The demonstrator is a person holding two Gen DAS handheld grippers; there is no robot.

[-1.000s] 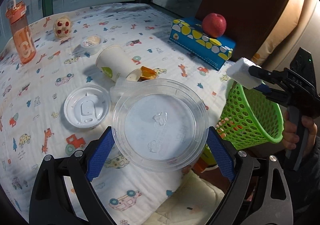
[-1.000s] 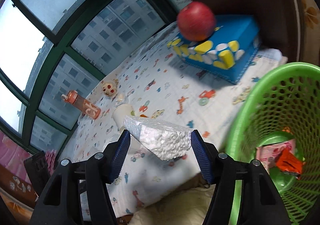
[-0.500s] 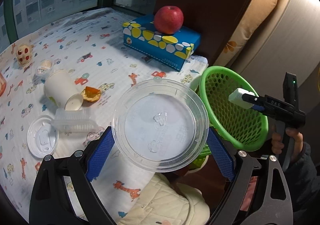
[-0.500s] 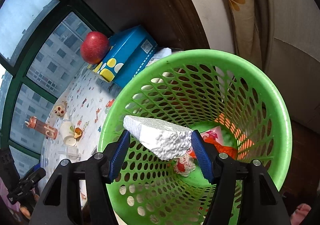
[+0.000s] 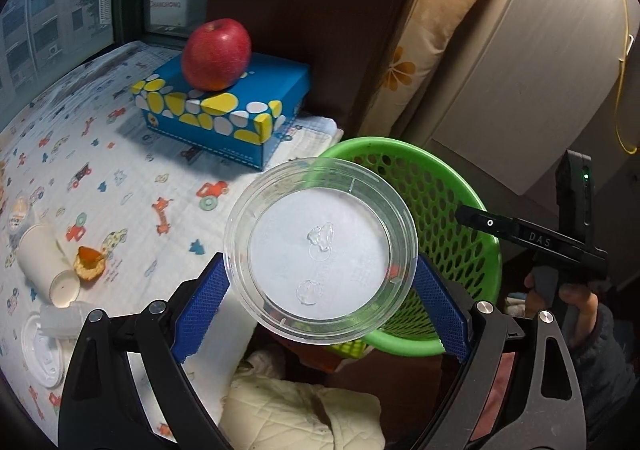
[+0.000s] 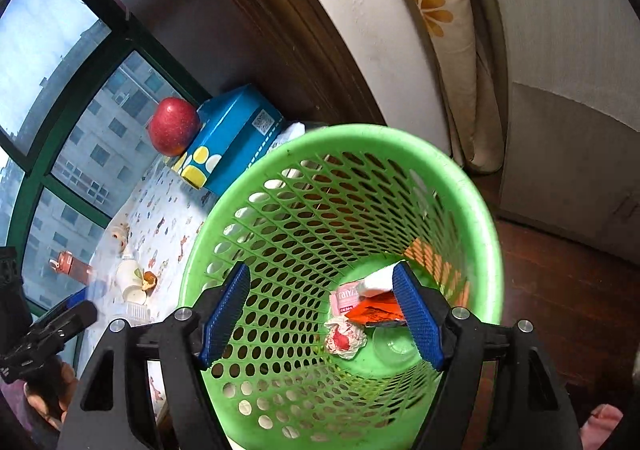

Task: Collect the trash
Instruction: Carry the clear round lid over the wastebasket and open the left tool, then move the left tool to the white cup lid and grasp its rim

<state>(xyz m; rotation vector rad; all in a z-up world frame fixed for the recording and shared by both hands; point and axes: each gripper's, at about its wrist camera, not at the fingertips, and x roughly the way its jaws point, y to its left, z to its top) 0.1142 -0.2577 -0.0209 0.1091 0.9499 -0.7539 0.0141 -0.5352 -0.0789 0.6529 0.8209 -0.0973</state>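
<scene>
My left gripper (image 5: 320,270) is shut on a clear round plastic lid (image 5: 320,246), held flat over the near rim of the green mesh basket (image 5: 472,209). My right gripper (image 6: 320,274) hangs over the basket's (image 6: 360,133) mouth. Its jaws are opening and nothing is between them. The white foam block (image 6: 378,282) lies at the bottom, beside a pink packet (image 6: 346,298), an orange wrapper (image 6: 376,310) and a crumpled tissue (image 6: 344,338). On the patterned cloth lie a tipped paper cup (image 5: 44,262), an orange peel (image 5: 90,262), a white cup lid (image 5: 40,350) and a small clear tub (image 5: 64,322).
A blue tissue box (image 5: 224,109) with a red apple (image 5: 216,53) on top stands at the table's back edge, just left of the basket. An orange bottle (image 6: 70,266) stands far off by the window. A cream garment (image 5: 300,410) lies below the table's edge.
The foam block has left the right gripper and dropped into the basket, and the jaws have widened. My left gripper has carried the clear lid from the table's middle to the basket.
</scene>
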